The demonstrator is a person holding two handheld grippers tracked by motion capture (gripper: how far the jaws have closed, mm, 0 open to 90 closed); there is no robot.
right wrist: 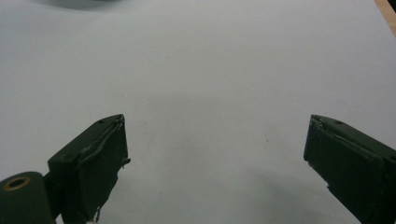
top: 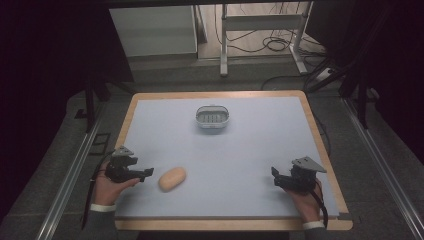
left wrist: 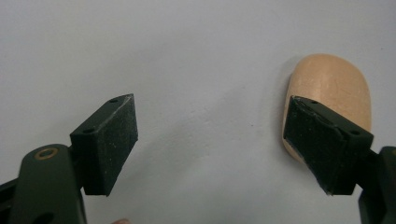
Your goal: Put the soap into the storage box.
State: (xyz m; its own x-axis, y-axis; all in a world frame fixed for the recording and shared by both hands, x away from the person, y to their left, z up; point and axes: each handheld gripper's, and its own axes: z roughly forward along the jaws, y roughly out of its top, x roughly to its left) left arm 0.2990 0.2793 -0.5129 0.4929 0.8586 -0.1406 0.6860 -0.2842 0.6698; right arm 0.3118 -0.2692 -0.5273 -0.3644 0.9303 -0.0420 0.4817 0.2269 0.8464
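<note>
A pale blue counter (top: 240, 150) with a wooden rim carries everything. At its far middle sits a small grey basket (top: 212, 118) with a slotted bottom. Near the front left lies a tan, potato-shaped object (top: 172, 179), just beside the left claw (top: 146, 174), which is spread wide and grasps nothing (in the left gripper view one jaw overlaps the object's edge). The right claw (top: 274, 176), front right and well apart from both, is likewise released over bare counter.
</note>
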